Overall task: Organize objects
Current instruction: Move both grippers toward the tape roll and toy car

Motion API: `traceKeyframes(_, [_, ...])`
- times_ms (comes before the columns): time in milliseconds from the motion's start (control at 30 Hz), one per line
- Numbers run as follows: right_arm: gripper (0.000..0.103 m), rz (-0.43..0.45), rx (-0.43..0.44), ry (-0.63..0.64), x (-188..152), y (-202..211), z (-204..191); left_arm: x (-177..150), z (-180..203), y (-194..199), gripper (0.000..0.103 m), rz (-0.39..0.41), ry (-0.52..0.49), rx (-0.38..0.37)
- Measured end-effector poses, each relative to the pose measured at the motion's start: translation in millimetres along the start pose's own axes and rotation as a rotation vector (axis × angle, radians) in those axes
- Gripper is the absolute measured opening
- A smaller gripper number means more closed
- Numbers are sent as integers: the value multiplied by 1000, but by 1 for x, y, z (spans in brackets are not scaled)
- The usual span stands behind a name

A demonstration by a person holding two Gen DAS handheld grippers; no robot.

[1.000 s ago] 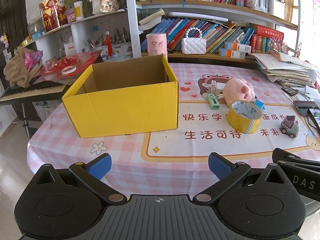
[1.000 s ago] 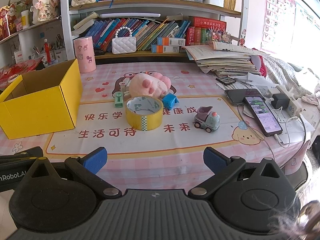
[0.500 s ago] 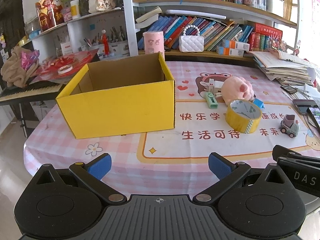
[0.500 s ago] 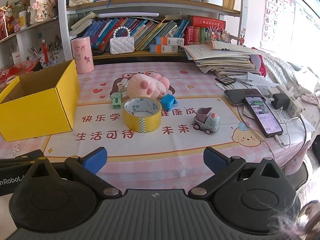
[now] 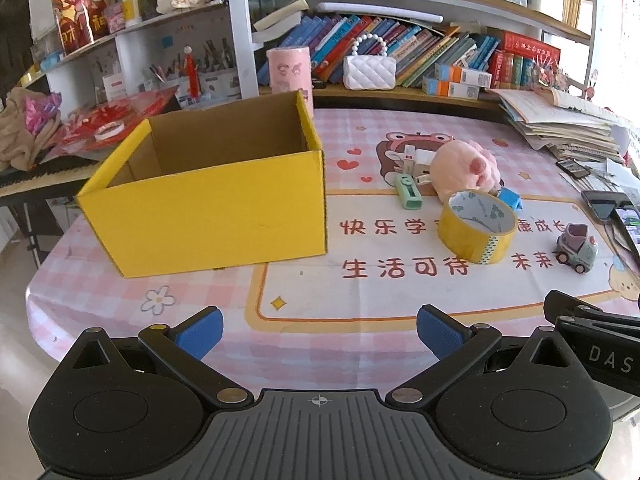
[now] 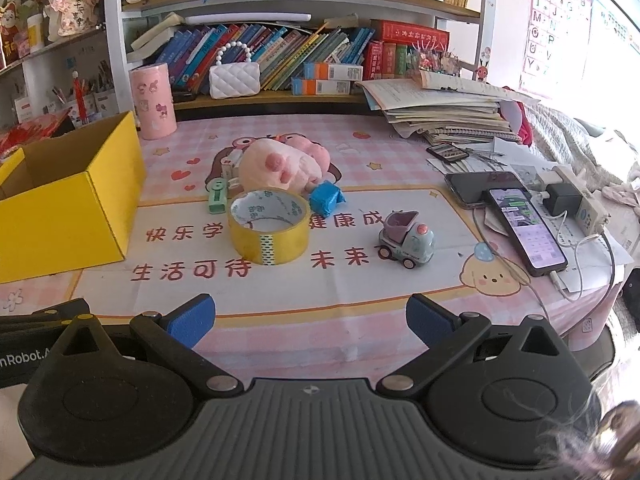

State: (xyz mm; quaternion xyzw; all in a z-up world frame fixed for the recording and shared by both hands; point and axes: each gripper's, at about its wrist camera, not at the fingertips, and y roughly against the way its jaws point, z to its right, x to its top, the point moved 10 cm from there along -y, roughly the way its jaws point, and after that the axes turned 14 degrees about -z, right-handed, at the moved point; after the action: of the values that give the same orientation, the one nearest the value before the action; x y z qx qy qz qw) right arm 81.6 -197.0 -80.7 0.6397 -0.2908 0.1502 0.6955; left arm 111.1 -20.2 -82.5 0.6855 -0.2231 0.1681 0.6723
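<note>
I've eased both claws in toward bench near edge; left claw (image 5: 318,330) and right claw (image 6: 310,318) gape empty. Yellow box (image 5: 208,200) still empty, tape roll (image 6: 269,227) untouched.

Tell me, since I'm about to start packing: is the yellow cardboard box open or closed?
Open. The yellow cardboard box has no lid or flaps over its top, and its brown inner walls show. Its floor is hidden, so cannot tell whether it is empty.

left gripper (image 5: 319,332): fingers spread wide, nothing between | right gripper (image 6: 310,322): fingers spread wide, nothing between
</note>
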Motion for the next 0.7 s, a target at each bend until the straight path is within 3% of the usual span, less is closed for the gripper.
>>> traceKeyframes(300, [101, -26, -11, -8, 20, -20, 29, 16, 29, -18, 103, -31, 3, -34])
traceKeyframes(700, [82, -58, -17, 22, 60, -68, 72, 39, 70, -41, 103, -56, 48, -30])
